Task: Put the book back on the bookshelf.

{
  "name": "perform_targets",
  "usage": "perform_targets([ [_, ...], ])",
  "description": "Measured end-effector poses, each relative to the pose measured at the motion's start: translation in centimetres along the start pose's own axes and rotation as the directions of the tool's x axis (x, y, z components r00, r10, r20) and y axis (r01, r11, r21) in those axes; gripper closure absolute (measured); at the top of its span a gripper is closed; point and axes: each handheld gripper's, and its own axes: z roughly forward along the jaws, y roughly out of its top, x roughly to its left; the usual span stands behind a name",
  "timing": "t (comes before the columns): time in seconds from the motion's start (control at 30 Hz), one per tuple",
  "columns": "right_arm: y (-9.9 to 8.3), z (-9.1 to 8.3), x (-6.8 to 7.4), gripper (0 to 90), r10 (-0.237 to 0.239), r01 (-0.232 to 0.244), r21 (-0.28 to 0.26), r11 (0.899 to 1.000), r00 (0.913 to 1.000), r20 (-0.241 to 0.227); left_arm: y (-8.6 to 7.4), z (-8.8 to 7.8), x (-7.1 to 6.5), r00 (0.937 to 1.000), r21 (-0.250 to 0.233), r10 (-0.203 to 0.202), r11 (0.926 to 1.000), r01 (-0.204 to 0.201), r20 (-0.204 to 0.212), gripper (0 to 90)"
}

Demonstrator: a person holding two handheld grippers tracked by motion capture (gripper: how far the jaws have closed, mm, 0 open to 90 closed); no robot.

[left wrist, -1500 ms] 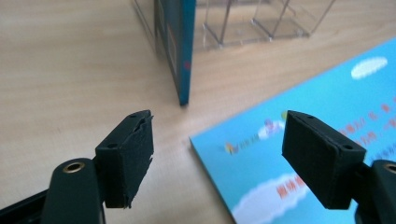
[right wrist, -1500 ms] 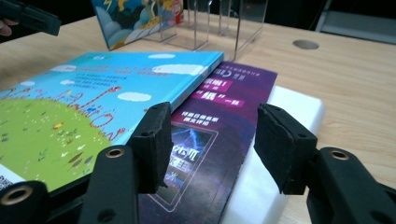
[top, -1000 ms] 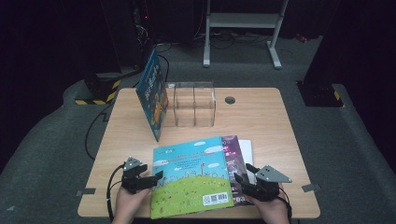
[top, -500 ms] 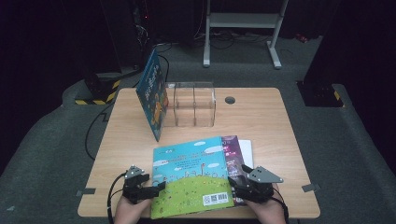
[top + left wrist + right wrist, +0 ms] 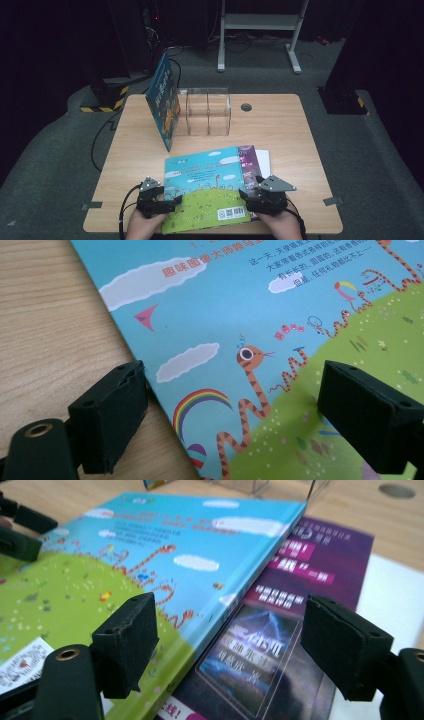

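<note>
Blue-and-green picture book (image 5: 205,187) lies flat at the near edge of the wooden worktop (image 5: 280,130), its cover showing clouds, a rainbow, striped snakes on a green hill and a square code label at the near right corner. It rests on top of a purple book (image 5: 251,159), which in turn lies on a white sheet (image 5: 265,161) peeping out at the right. The left hand-held gripper (image 5: 172,202) sits at the picture book's left edge; in the left gripper view its jaws stand spread wide, one over the bare wood just beside the book's edge and one over the green part of the cover, with nothing pinched between them. They have just been opening. The right hand-held gripper (image 5: 246,196) sits at the book's right edge; in the right gripper view its jaws are also spread, one over the picture book's cover and the other over the purple book, the picture book's right edge running up between them unpinched. These jaws too have just been opening. Farther back on the worktop stands a clear plastic divided box (image 5: 208,111), and a second blue book (image 5: 164,105) leans upright against its left side. A round hole (image 5: 245,107) marks the worktop to the right of the box.
</note>
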Motion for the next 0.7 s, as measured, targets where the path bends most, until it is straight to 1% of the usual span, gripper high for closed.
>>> perform_targets([
  [0.07,-0.1,0.0,0.0,22.7,0.005,-0.005,0.005,1.000,1.0000,0.000,0.1,0.1,0.0,1.0000,0.000,0.004,1.0000,-0.004,0.002,12.7],
  [0.13,0.0,-0.1,-0.2,23.1,0.014,-0.014,-0.001,1.000,0.9999,0.000,0.2,0.3,-0.3,1.0000,0.000,0.007,1.0000,-0.007,0.002,12.8],
  [0.17,0.0,-0.1,-0.3,23.1,0.017,-0.017,-0.001,1.000,0.9998,0.000,0.3,0.5,-0.4,1.0000,-0.001,0.002,1.0000,-0.002,0.005,12.8],
  [0.23,-0.2,-0.1,-0.5,23.9,0.024,-0.024,0.005,1.000,0.9997,-0.004,0.6,1.0,-1.0,0.9997,0.005,0.013,0.9999,-0.013,0.023,12.9],
  [0.3,-0.3,-0.2,-0.6,23.6,0.029,-0.029,0.009,1.000,0.9996,-0.004,0.7,1.2,-1.2,0.9995,0.005,0.008,1.0000,-0.008,0.030,12.9],
  [0.33,-0.5,-0.2,-0.9,23.5,0.049,-0.049,0.005,0.999,0.9987,-0.011,0.8,1.3,-1.4,0.9992,0.010,0.014,0.9998,-0.014,0.037,12.9],
  [0.37,-0.5,-0.3,-1.1,23.5,0.053,-0.053,0.001,0.999,0.9985,-0.013,1.0,1.7,-1.6,0.9989,0.008,0.016,0.9998,-0.016,0.043,12.9],
  [0.4,-0.5,-0.4,-1.2,23.5,0.059,-0.059,0.002,0.998,0.9981,-0.013,1.1,1.8,-1.7,0.9989,0.008,0.009,0.9999,-0.010,0.045,13.0],
  [0.43,-0.6,-0.4,-1.3,23.4,0.066,-0.066,0.002,0.998,0.9977,-0.014,1.2,1.9,-1.8,0.9987,0.007,0.015,0.9998,-0.016,0.048,13.1],
  [0.53,-0.6,-0.5,-1.5,23.2,0.072,-0.072,0.000,0.997,0.9973,-0.017,1.3,2.2,-1.9,0.9985,0.006,0.016,0.9999,-0.016,0.052,13.2],
  [0.63,-0.6,-0.6,-1.7,22.5,0.087,-0.087,0.000,0.996,0.9960,-0.018,1.6,2.6,-2.2,0.9978,0.004,0.010,0.9999,-0.010,0.065,13.3],
  [0.67,-0.6,-0.6,-1.8,22.1,0.089,-0.089,-0.001,0.996,0.9959,-0.017,1.8,3.0,-2.5,0.9972,0.001,0.006,1.0000,-0.006,0.075,13.3],
  [0.7,-0.6,-0.6,-1.8,22.1,0.089,-0.089,-0.001,0.996,0.9959,-0.017,1.8,3.0,-2.5,0.9972,0.001,0.006,1.0000,-0.006,0.075,13.3],
])
